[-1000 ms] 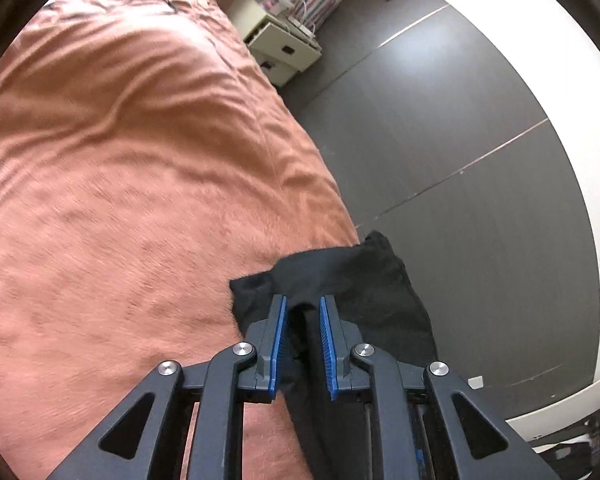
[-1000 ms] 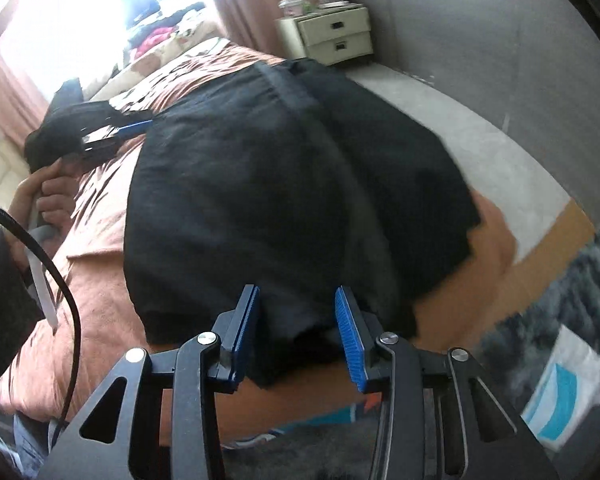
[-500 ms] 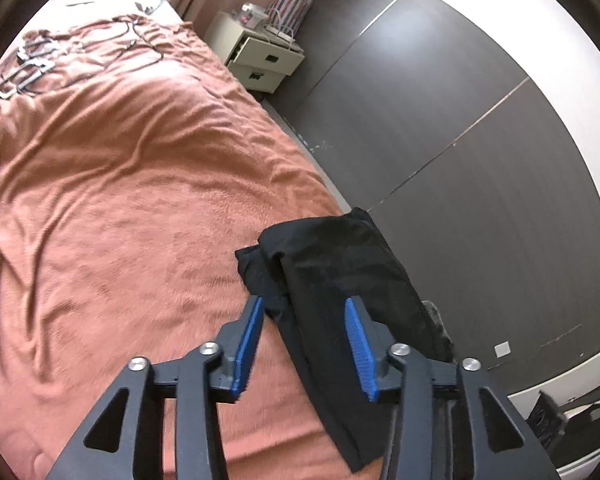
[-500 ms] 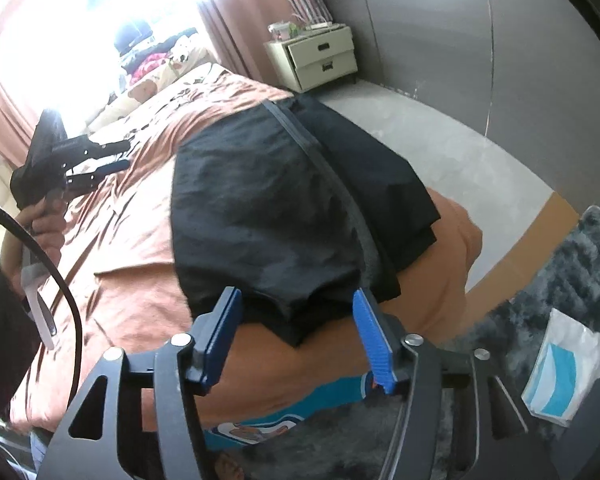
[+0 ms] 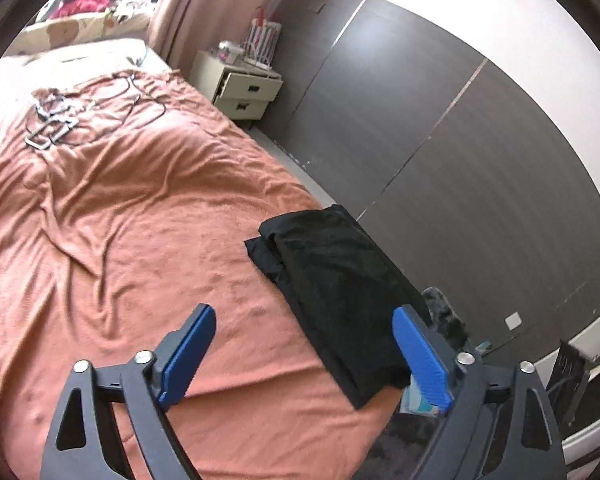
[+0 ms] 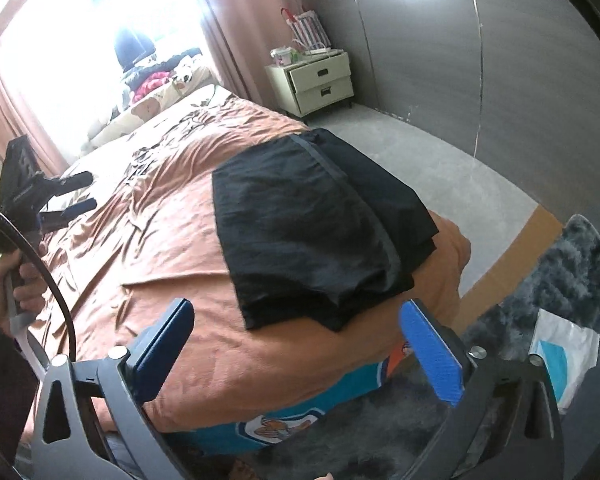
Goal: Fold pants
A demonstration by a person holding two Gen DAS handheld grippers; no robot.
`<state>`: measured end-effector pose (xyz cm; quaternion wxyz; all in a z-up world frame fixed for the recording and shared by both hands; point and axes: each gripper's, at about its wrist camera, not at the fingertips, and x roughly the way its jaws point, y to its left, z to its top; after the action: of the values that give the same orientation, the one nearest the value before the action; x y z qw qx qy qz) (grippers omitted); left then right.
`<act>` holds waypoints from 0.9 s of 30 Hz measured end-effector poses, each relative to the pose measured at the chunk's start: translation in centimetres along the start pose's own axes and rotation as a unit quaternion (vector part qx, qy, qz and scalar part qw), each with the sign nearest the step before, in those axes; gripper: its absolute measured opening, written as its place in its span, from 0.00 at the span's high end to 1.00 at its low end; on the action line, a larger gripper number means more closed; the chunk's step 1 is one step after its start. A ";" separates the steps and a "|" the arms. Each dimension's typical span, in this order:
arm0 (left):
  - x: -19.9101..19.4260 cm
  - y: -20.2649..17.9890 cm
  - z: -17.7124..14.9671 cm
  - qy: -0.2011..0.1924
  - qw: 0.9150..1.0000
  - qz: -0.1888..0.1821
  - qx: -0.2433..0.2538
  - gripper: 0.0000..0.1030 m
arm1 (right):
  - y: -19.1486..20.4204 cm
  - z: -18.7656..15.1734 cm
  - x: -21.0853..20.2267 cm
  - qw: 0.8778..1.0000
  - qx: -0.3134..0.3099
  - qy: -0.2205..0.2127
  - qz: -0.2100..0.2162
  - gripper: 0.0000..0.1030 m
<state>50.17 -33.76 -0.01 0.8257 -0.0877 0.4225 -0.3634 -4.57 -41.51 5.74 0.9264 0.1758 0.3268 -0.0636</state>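
The black pants (image 5: pixel 340 280) lie folded in a compact stack on the orange bedspread (image 5: pixel 140 240), at the bed's corner nearest the dark wardrobe. My left gripper (image 5: pixel 303 309) hovers above and behind them; its jaws are opening wide, with nothing pressed between the blue pads. In the right wrist view the pants (image 6: pixel 312 232) sit just ahead of my right gripper (image 6: pixel 297 305), whose jaws are also opening and hold nothing. The left gripper (image 6: pixel 84 192) shows there at the far left, held up over the bed by a hand (image 6: pixel 20 280).
A cream nightstand (image 5: pixel 244 92) stands past the bed beside the dark wardrobe wall (image 5: pixel 460 160). Cables (image 5: pixel 80 116) lie on the bed's far end. A grey shaggy rug (image 6: pixel 560 280) with a plastic packet (image 6: pixel 564 356) lies on the floor to the right.
Both grippers have let go of the pants, spread wide and pulled back and upward. The pants have settled into a folded stack on the bed corner.
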 end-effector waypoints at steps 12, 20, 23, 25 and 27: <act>-6.8 -1.5 -4.4 -0.008 0.998 0.017 0.057 0.04 | 4.7 -3.4 -1.6 1.000 0.018 -0.007 0.000 0.00; -11.9 -2.6 -7.8 -0.022 0.995 0.033 0.095 0.00 | 7.0 -5.5 -4.2 1.000 0.025 -0.012 0.002 0.00; -13.8 -2.8 -9.4 -0.026 0.993 0.039 0.108 0.00 | 7.9 -6.4 -5.4 0.999 0.031 -0.016 -0.001 0.00; -14.9 -2.7 -10.5 -0.028 0.992 0.046 0.113 0.00 | 8.4 -6.8 -6.1 0.999 0.031 -0.019 -0.001 0.00; -15.7 -2.3 -11.3 -0.031 0.992 0.049 0.112 0.00 | 9.1 -7.3 -6.8 0.999 0.025 -0.024 0.000 0.00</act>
<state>34.42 -23.04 3.91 0.8597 0.0148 0.3573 -0.3647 -12.00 -30.33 7.27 0.9292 0.1975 0.3031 -0.0759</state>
